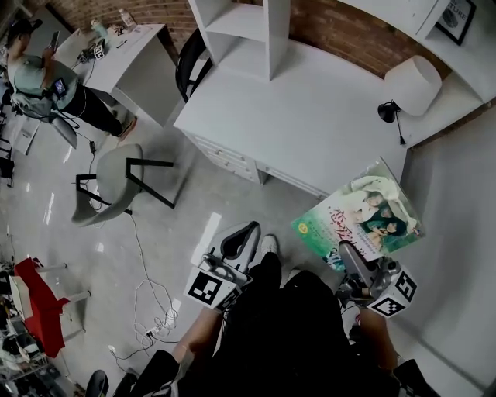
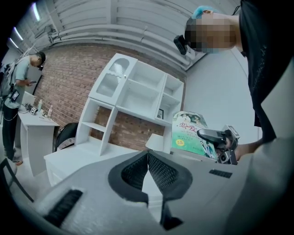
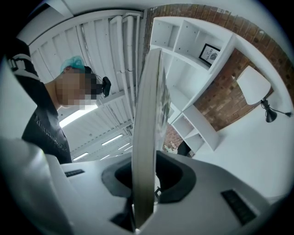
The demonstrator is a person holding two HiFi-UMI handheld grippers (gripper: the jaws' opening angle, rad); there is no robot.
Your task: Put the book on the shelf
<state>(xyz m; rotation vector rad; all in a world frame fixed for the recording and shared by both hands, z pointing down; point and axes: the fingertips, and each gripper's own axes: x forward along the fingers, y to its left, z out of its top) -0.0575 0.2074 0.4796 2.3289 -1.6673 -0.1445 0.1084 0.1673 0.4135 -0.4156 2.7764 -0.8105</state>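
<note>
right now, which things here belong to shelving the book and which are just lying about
Job: green illustrated-cover book, clamped in the right claw; white open shelf unit on the white desk.
Lying about: white-shaded black lamp, grey chair, black-framed picture.

Book (image 1: pixel 364 219): cover glossy printed paper; page block matt, pale.
Left gripper (image 2: pixel 148 158): shell matt grey plastic, faintly grainy; pads (image 2: pixel 163 173) black, cross-hatched.
Desk (image 1: pixel 310 116): smooth, matt white.
Wall (image 1: pixel 349 31): rough red brick.
Floor (image 1: pixel 194 198): pale, polished, bright reflections.
</note>
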